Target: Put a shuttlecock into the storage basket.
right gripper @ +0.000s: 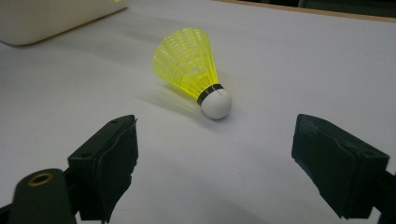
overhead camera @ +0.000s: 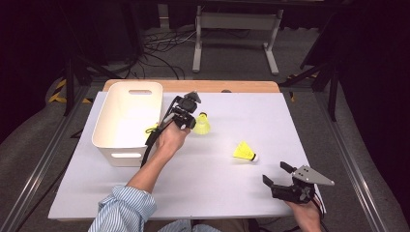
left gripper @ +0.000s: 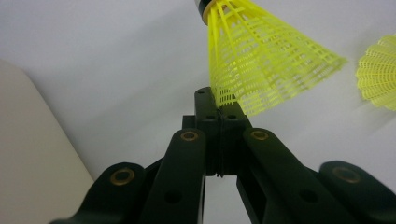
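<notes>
Left gripper [overhead camera: 192,117] is pinching a yellow shuttlecock [overhead camera: 202,123] by its skirt rim, just beside the white bin [overhead camera: 126,123], likely bound there. Right gripper [overhead camera: 279,176] is waiting wide open near the second shuttlecock [overhead camera: 244,152], farther from the bin.

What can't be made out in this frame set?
- Inside of the white bin: in the high view its near wall hides the bottom; something yellow at its rim is too small to identify.
- Held shuttlecock: its cork is cut off by the top edge of the left gripper view.
- Second shuttlecock: there, blurred and cut off at the right edge.
</notes>
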